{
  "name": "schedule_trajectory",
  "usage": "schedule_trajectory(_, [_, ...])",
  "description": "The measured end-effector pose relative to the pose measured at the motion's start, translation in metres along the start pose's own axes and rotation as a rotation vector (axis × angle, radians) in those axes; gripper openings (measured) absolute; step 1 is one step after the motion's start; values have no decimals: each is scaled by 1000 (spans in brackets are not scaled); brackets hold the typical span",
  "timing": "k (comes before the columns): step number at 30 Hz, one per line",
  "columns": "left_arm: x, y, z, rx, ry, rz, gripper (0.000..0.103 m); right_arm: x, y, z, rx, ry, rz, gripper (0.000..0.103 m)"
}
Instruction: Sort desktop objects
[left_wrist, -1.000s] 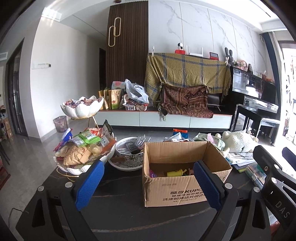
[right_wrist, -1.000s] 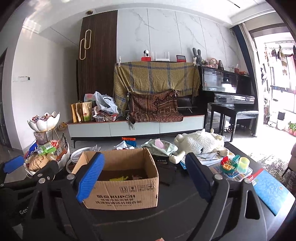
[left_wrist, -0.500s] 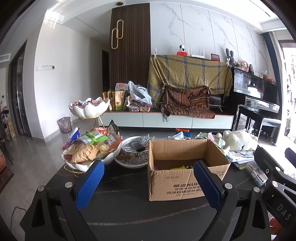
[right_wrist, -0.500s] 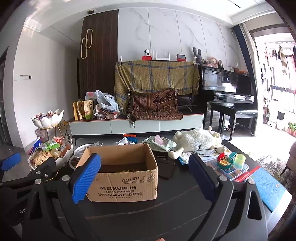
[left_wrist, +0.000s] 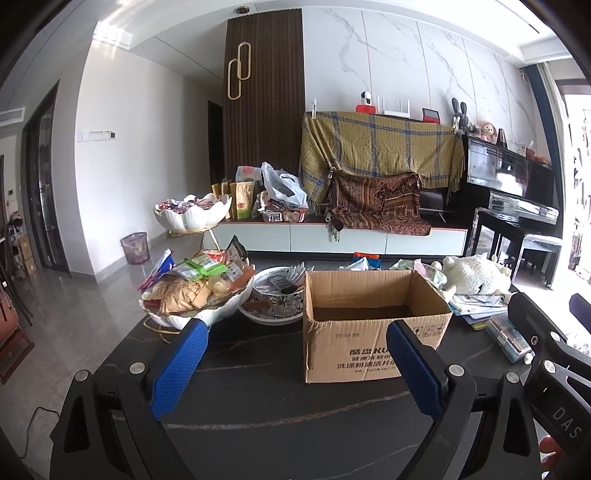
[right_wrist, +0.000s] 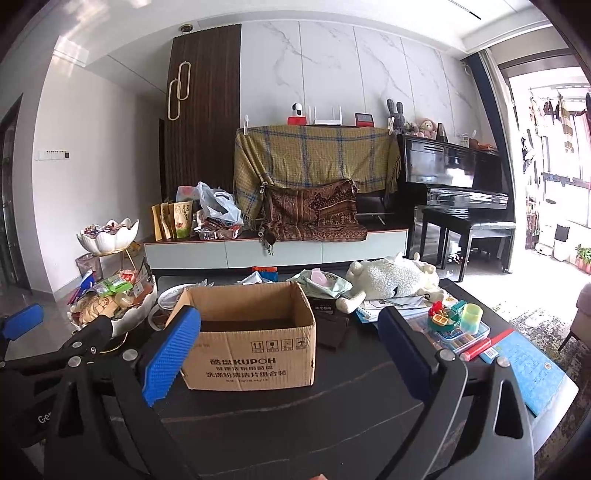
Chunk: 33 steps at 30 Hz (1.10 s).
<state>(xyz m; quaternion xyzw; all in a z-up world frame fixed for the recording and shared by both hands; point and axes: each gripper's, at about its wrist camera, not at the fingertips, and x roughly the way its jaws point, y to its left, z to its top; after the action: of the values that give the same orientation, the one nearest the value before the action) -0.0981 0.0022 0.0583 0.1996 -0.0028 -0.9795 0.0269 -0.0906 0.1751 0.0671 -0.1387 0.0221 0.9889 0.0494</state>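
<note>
Both views were drawn back from the cardboard box (left_wrist: 373, 325), its contents no longer seen | left gripper (left_wrist: 295, 365) was held apart, nothing between; right gripper (right_wrist: 288, 354) likewise | box was set mid-table (left_wrist: 258, 406); stuffed toy (right_wrist: 391, 277) and pencil case (right_wrist: 454, 332) were left toward the right edge

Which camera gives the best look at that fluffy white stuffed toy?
The right wrist view: the fluffy white stuffed toy lies whole and unobstructed behind the brown cardboard box. The left wrist view shows the toy smaller, squeezed toward the right edge.
</note>
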Motion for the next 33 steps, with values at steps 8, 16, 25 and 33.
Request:
schedule_trajectory(8, [-21,3,-13,28,-31,35,96,-22,3,-11,-8,-7,14,96])
schedule_trajectory(16, [-42,2,-25,53,-60,68,96,-42,2,-23,9,-2,23,96])
schedule_trajectory(25, [-50,13,-36,9,15,28,96,-60,5,-31,-7,-4,20,96])
schedule_trajectory(33, [-59,12,-43,10,8,20,96,-71,5,-35,-13,0,14,96])
